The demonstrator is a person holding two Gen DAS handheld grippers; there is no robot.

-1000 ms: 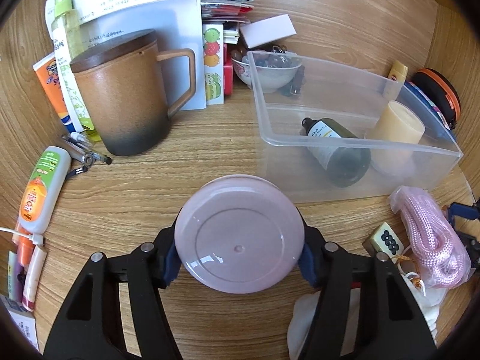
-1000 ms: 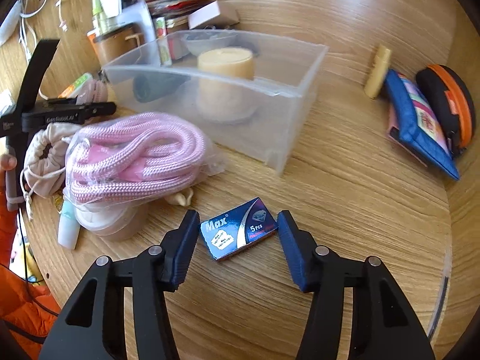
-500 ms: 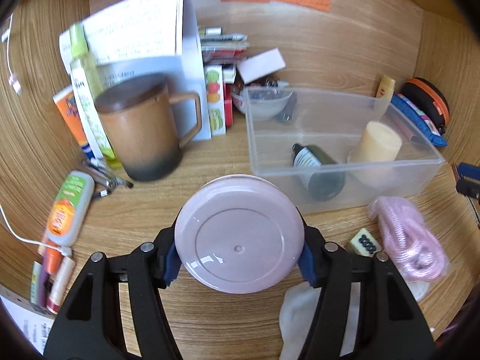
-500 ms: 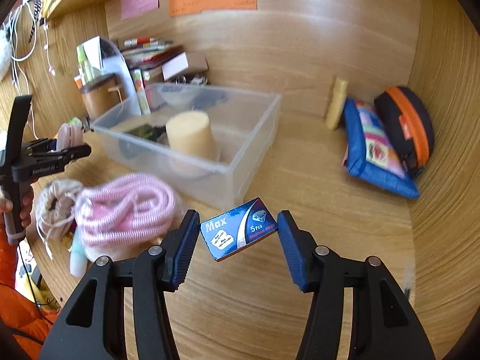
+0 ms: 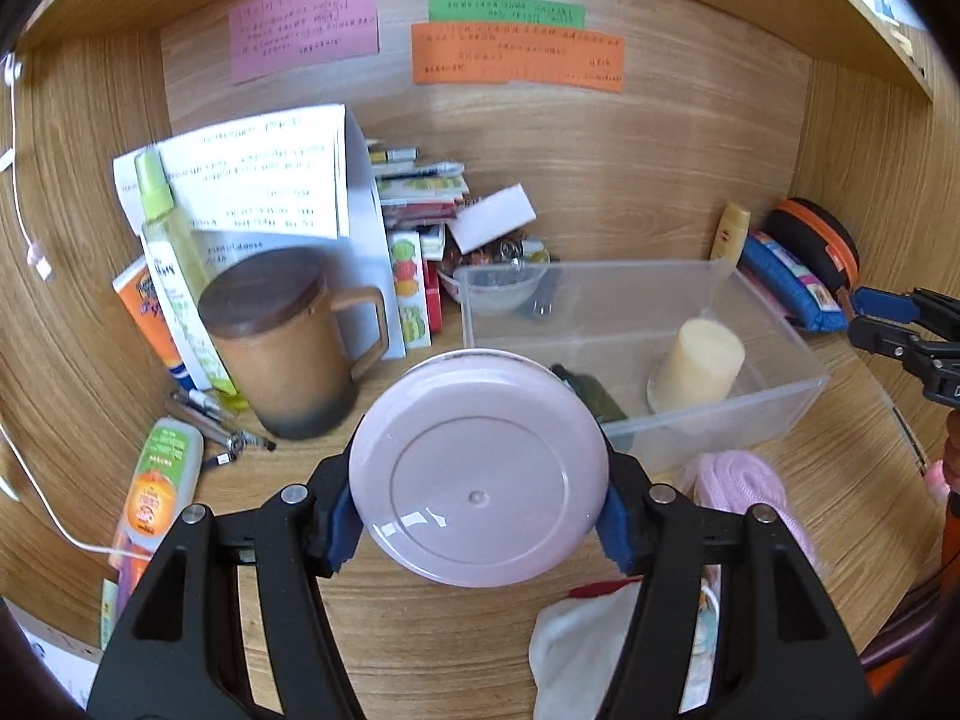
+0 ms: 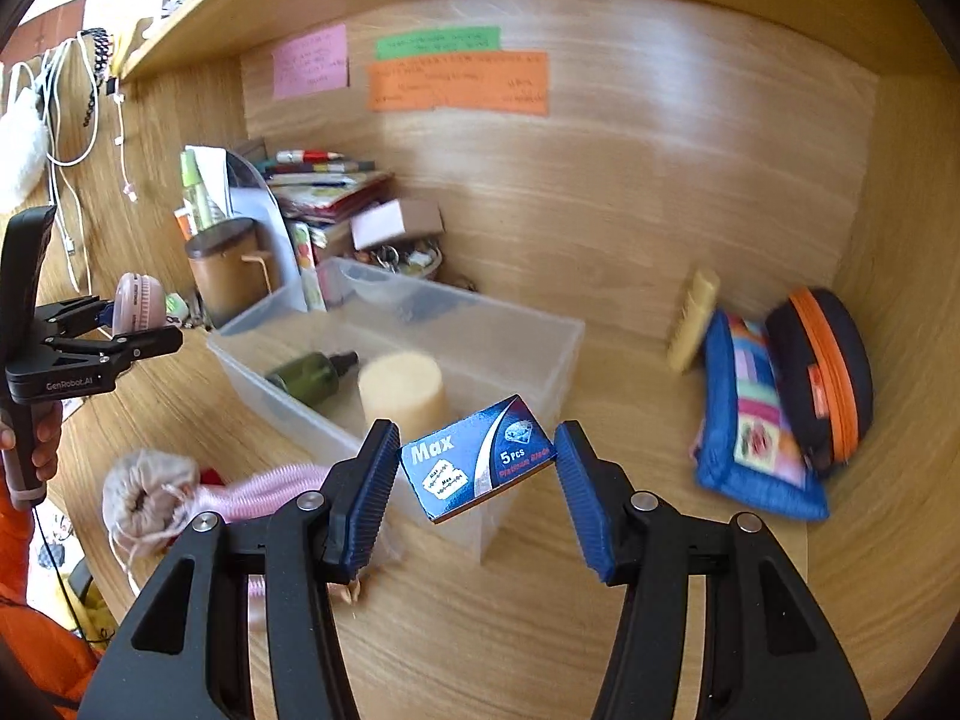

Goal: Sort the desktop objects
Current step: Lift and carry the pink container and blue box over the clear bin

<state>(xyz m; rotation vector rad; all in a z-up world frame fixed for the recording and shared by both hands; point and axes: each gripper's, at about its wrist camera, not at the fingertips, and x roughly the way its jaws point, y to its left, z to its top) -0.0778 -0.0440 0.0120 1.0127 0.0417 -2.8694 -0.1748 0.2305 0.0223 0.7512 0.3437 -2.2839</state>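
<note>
A round pink lid (image 5: 478,485) is clamped by the left gripper (image 5: 478,510), low in the frame. A blue blade box (image 6: 477,457) (tilted) is pinched at its corners by the right gripper (image 6: 477,489), half-open.

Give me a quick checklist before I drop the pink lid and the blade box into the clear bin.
1. Left gripper clamped on pink lid: ok.
2. Right gripper holding blade box: ok, gripped corner to corner, tilted.
3. Both items lifted off the desk: ok.
4. Free floor space in clear bin: ok, beside the green bottle and cream cylinder.
5. Grippers apart from each other: ok.
</note>
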